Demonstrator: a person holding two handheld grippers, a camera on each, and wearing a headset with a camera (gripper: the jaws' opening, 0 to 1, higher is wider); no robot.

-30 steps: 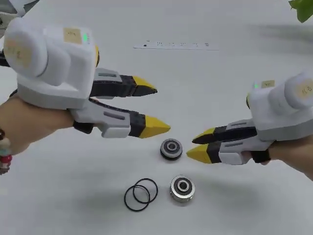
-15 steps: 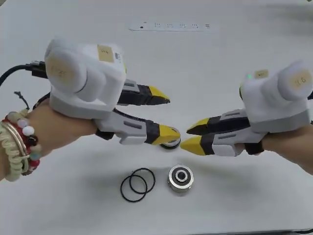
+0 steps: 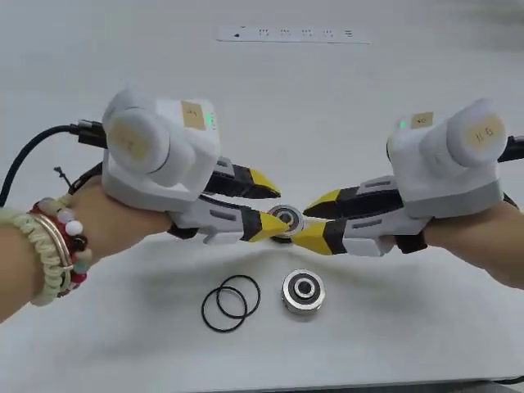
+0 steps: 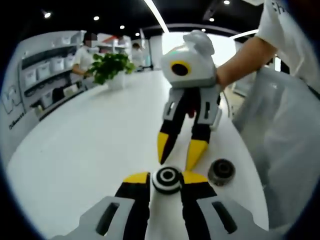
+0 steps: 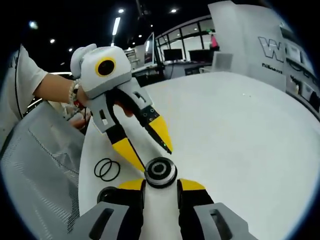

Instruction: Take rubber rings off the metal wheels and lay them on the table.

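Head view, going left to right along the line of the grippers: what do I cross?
bracelets → left gripper → ringed wheel → right gripper

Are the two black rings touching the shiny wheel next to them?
No, the rubber rings lie beside the bare wheel with a clear gap between.

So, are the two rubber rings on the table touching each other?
Touching: in the head view the two rubber rings overlap, one crossing the other.
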